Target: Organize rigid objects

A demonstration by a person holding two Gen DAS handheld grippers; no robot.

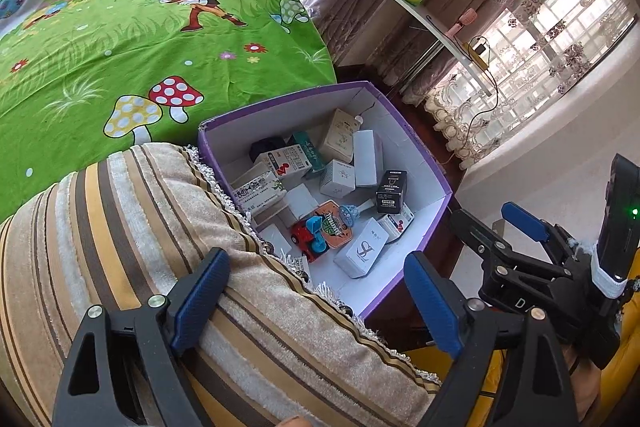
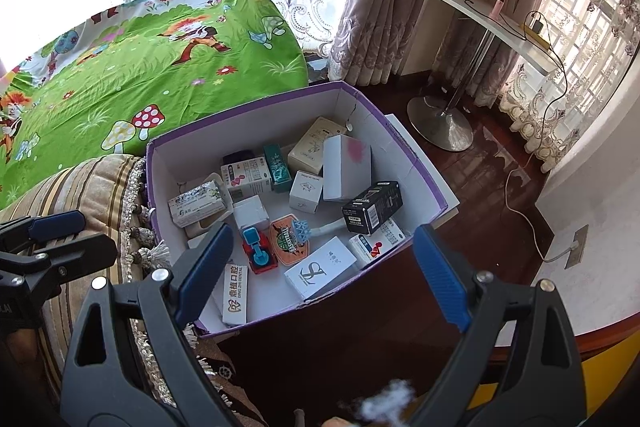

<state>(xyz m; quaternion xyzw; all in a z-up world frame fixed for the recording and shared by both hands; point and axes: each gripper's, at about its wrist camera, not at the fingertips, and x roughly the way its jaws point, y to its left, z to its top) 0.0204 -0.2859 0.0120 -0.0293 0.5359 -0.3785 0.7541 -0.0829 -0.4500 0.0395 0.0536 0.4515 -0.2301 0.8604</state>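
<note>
Far left: green cartoon bedsheet, striped cushion in front of it. Left gripper hangs over the cushion's fringed edge, jaws wide apart, nothing between them. Next right: purple-rimmed box, white inside, touching the cushion. Contents (loose jumble): white dental box at near-left corner, red-and-blue toy, orange basketball badge, white box with "K" logo, black box, several white medicine cartons at the back. Right gripper hovers above the box's near edge, jaws spread wide, empty. Far right: wooden floor, round table base, curtains.
</note>
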